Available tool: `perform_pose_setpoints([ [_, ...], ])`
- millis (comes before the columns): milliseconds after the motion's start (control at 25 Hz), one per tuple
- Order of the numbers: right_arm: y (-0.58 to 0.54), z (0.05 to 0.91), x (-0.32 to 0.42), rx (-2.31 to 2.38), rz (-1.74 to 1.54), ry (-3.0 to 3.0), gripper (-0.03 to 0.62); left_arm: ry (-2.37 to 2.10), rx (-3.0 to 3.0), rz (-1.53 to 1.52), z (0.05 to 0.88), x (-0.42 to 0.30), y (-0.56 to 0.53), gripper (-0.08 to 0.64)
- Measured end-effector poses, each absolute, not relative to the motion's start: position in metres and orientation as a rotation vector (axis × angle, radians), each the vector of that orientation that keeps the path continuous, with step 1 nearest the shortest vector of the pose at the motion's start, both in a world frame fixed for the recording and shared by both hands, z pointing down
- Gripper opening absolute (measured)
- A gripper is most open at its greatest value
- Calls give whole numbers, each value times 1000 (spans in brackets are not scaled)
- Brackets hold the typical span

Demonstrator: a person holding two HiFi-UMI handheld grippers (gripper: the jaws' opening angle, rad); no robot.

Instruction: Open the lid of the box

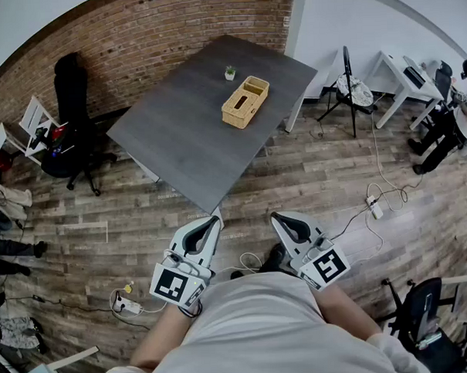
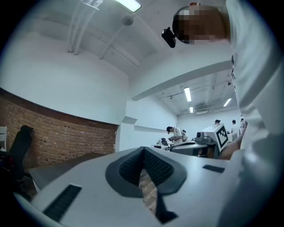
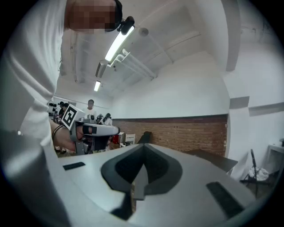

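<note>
Approach looks to be the step in hand, since neither tool has hold of the box. Left of the table (image 1: 177, 138) stands a black office chair (image 1: 75, 127). The dark grey table itself carries a small potted plant (image 1: 230, 72) near its far edge and, just beside the plant toward the table's middle, the woven box (image 1: 245, 102), whose lid appears to be on. Short of the table's near corner, close against the person's body, the left gripper (image 1: 215, 216) points level with its jaws clenched together on nothing. The right gripper (image 1: 275, 217) beside it is likewise pinched shut and empty. Both are well apart from the box. By my judgement the task is not yet under way in earnest. The next move calls for stepping up to the table, carrying the grippers over its top, parting at least one pair of jaws, and finding an edge or opening of the lid to lift, perhaps while the other gripper steadies the box body.
</note>
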State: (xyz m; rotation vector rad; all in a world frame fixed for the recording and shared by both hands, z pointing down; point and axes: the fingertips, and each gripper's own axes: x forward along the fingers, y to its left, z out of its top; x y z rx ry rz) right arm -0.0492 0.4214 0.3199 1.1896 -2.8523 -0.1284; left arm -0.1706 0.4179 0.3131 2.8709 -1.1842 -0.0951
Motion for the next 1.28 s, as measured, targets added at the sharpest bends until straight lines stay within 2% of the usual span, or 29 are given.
perform_pose_setpoints([
  [1040, 370, 321, -35, 1117, -150, -2875, 6, -1191, 2852, -68, 321, -143, 363, 11],
  [1080, 363, 323, -32, 1117, -152, -2874, 10, -1196, 2849, -65, 323, -140, 358, 11],
  [1160, 349, 327, -26, 1104, -134, -2877, 58, -1210, 2830, -61, 327, -134, 345, 11],
  [1280, 328, 332, -13, 1078, -107, -2883, 75, -1227, 2801, -51, 333, -122, 325, 11],
])
